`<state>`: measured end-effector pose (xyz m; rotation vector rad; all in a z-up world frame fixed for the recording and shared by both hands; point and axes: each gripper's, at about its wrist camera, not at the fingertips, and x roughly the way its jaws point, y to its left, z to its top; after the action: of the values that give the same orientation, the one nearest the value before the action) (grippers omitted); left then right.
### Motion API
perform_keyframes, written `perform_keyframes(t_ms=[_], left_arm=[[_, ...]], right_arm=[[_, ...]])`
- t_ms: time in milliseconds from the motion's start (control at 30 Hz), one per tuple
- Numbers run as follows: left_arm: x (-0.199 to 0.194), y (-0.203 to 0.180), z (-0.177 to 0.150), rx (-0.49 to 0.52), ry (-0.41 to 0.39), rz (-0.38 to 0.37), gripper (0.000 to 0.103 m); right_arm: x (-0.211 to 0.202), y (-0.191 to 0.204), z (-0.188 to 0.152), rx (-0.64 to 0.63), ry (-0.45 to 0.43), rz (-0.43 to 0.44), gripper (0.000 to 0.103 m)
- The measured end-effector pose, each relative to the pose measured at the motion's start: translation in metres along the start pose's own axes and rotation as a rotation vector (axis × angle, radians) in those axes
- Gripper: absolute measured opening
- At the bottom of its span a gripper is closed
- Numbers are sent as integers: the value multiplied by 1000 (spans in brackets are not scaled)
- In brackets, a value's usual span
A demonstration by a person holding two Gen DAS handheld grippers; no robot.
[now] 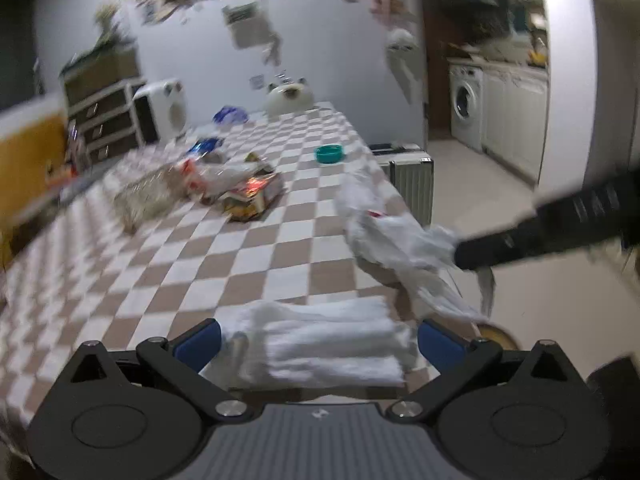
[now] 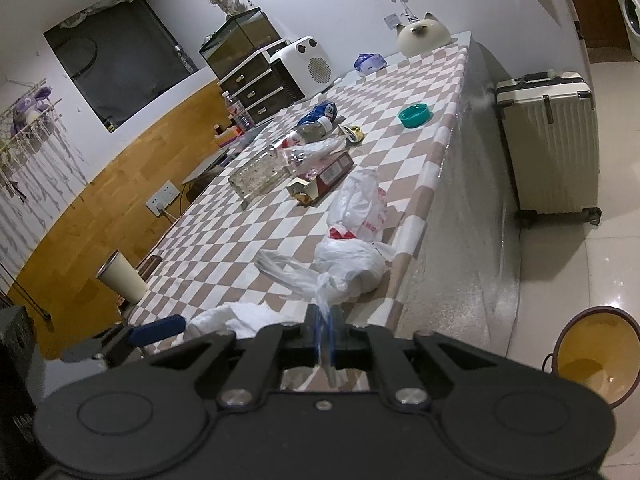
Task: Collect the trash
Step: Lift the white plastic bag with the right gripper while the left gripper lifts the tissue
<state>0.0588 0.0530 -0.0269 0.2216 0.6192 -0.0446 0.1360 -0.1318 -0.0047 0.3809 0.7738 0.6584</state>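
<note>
The right gripper had its fingers pinching the plastic bag at the surface's edge. The left gripper, fingers spread, straddled a white towel without gripping. Bottles and a carton at twelve o'clock remained uncollected.

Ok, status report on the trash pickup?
Left gripper open around white tissue. Right gripper shut on plastic bag. Nothing blocking.

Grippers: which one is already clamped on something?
The right gripper: shut on the white plastic bag's handle. The left gripper stands open around the white tissue, not pinching.
</note>
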Motion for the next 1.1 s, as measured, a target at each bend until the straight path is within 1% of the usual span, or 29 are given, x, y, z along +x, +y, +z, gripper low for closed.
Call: perform_keyframes(t_ms=[33, 67, 133, 200, 267, 467, 500, 600, 667, 700, 733, 767, 800, 833, 867, 900, 933, 1000, 1067, 1100], left_arm=[[1, -8, -1, 38, -5, 15, 103], [4, -17, -3, 84, -17, 49, 103], [8, -29, -8, 169, -48, 149, 103], [14, -32, -11, 220, -43, 191, 103], [17, -26, -12, 210, -25, 208, 103], [22, 1, -13, 129, 5, 237, 103], [23, 7, -12, 108, 10, 233, 103], [24, 19, -13, 47, 18, 207, 103], [26, 31, -13, -12, 21, 169, 102], [26, 36, -14, -45, 23, 152, 101], [27, 41, -14, -77, 26, 137, 96], [28, 46, -15, -109, 34, 119, 89], [30, 52, -15, -144, 44, 95, 88], [30, 56, -17, -172, 48, 78, 86], [30, 60, -18, -197, 51, 68, 83], [31, 61, -18, -208, 51, 64, 82], [31, 63, -19, -221, 50, 61, 79], [31, 67, -19, -249, 47, 60, 73], [33, 73, -19, -283, 43, 61, 65], [33, 77, -18, -303, 44, 60, 63]], right_arm=[[0, 0, 0, 1, 0, 0, 5], [0, -1, 0, 2, 0, 0, 5], [0, -2, 0, 3, -1, 1, 5], [0, -2, 0, 2, 1, 3, 5], [1, -1, 0, -1, 3, 7, 5], [5, 2, 1, -6, 7, 8, 6], [6, 3, 2, -8, 6, 8, 6], [5, 5, 3, -10, -4, 9, 11], [4, 6, 4, -9, -15, 6, 16], [3, 5, 5, -6, -22, 4, 25], [3, 6, 7, -4, -32, -1, 32], [2, 7, 8, -5, -44, -6, 35], [1, 8, 11, -5, -58, -9, 44], [1, 10, 13, 0, -71, -10, 57], [1, 10, 15, 11, -83, -10, 63], [1, 11, 17, 26, -100, -11, 73], [3, 12, 20, 41, -116, -18, 79], [10, 15, 23, 40, -129, -43, 79], [22, 20, 26, 14, -115, -78, 79], [28, 22, 27, 6, -106, -91, 79]])
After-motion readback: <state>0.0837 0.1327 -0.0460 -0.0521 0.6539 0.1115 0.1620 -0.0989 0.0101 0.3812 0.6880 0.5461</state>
